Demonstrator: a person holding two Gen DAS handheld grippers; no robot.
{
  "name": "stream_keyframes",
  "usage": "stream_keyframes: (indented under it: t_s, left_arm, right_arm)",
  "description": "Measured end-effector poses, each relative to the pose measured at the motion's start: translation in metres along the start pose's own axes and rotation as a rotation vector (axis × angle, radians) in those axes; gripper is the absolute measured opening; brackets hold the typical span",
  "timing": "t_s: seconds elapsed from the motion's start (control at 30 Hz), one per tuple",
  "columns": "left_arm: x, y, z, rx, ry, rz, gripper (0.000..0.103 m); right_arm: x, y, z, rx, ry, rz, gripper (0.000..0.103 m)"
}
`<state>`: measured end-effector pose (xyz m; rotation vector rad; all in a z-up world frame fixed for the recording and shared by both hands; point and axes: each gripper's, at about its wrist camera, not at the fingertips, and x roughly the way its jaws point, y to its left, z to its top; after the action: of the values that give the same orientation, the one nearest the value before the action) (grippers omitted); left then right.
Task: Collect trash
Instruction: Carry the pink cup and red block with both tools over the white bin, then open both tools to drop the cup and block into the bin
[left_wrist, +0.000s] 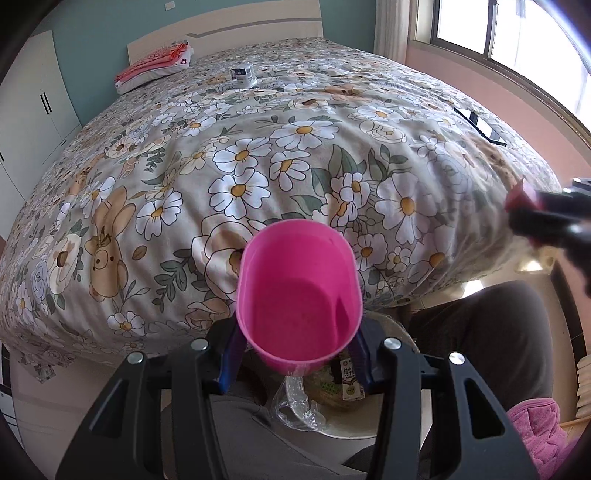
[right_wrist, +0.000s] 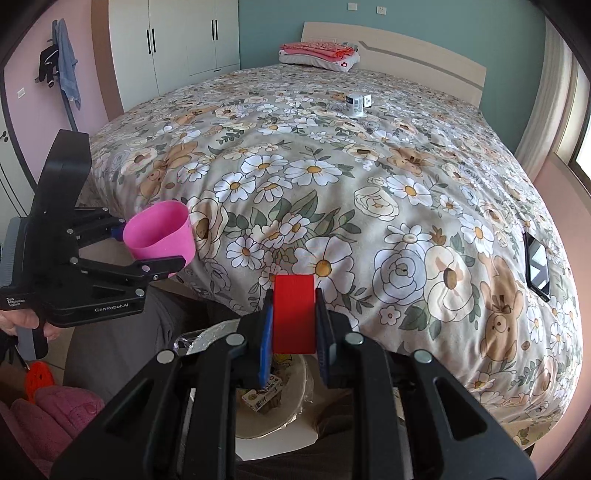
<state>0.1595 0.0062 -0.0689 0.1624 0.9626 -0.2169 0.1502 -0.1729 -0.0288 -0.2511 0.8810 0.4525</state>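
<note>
My left gripper (left_wrist: 299, 354) clamps a pink plastic cup (left_wrist: 299, 291) and my right gripper (right_wrist: 293, 354) pinches a flat red card (right_wrist: 294, 314), both poised over the white trash bin (right_wrist: 295, 413) below the bed's foot edge for dropping.

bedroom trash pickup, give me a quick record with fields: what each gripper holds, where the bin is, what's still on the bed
left gripper: shut on pink cup, its open mouth facing the camera
right gripper: shut on red piece, flat between the pads
trash bin: below both grippers at the foot of the bed, cartons already inside
bed: floral cover
still on bed: small white container near the headboard; dark phone near the window-side edge
person: dark trouser leg beside the bin
</note>
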Motion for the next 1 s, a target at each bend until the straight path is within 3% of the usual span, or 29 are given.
stream_keyframes:
  t_s: [0.27, 1.0]
  left_arm:
    - [0.047, -0.01, -0.027, 0.004, 0.125, -0.059, 0.051]
    - [0.128, -0.04, -0.076, 0.02, 0.361, -0.143, 0.051]
  right_arm:
    - [0.061, 0.005, -0.035, 0.035, 0.157, 0.052, 0.021]
    - [0.158, 0.024, -0.095, 0.043, 0.431, 0.143, 0.021]
